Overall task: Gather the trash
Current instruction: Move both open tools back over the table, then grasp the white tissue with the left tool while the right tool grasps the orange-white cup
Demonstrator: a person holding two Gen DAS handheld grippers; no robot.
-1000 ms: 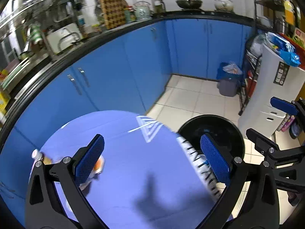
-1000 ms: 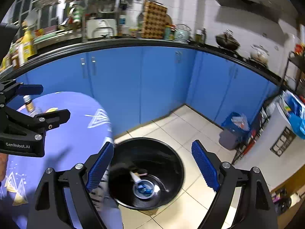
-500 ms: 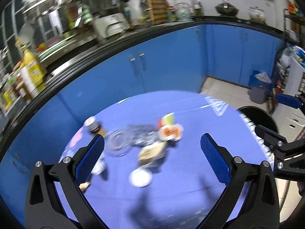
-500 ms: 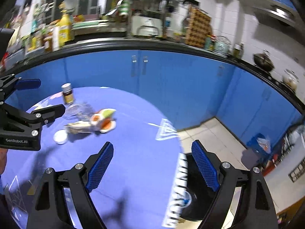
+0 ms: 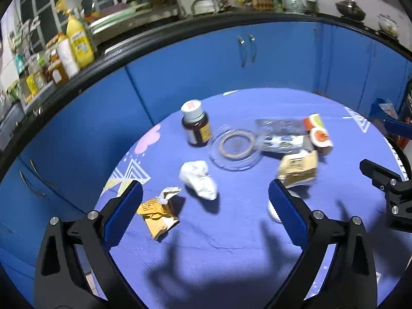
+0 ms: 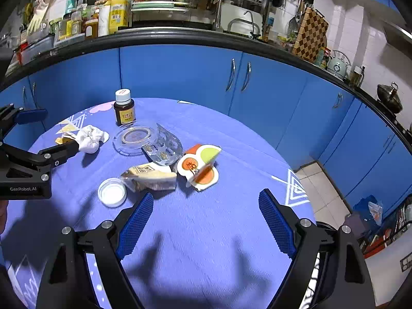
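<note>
Trash lies on a round table with a blue cloth (image 5: 231,244). In the left wrist view I see a crumpled white tissue (image 5: 198,180), a torn yellow packet (image 5: 158,212), a tan packet (image 5: 298,170) and an orange-and-green carton (image 5: 319,134). My left gripper (image 5: 206,206) hovers over the cloth short of the tissue; its jaws are closing with nothing between the pads. My right gripper (image 6: 204,221) stands open and empty above bare cloth, near the tan packet (image 6: 152,175), the carton (image 6: 199,166) and a white lid (image 6: 112,191).
A brown bottle (image 5: 195,128), a glass ashtray (image 5: 234,146) and a clear blister pack (image 5: 278,134) sit among the trash. A black bin (image 6: 319,231) stands on the floor by the table's right edge. Blue cabinets (image 6: 180,77) and a cluttered counter run behind.
Both grippers swung left, away from the black bin and the floor, to over the table. The trash pile came into view and drew closer. The left jaws look slightly narrower.
</note>
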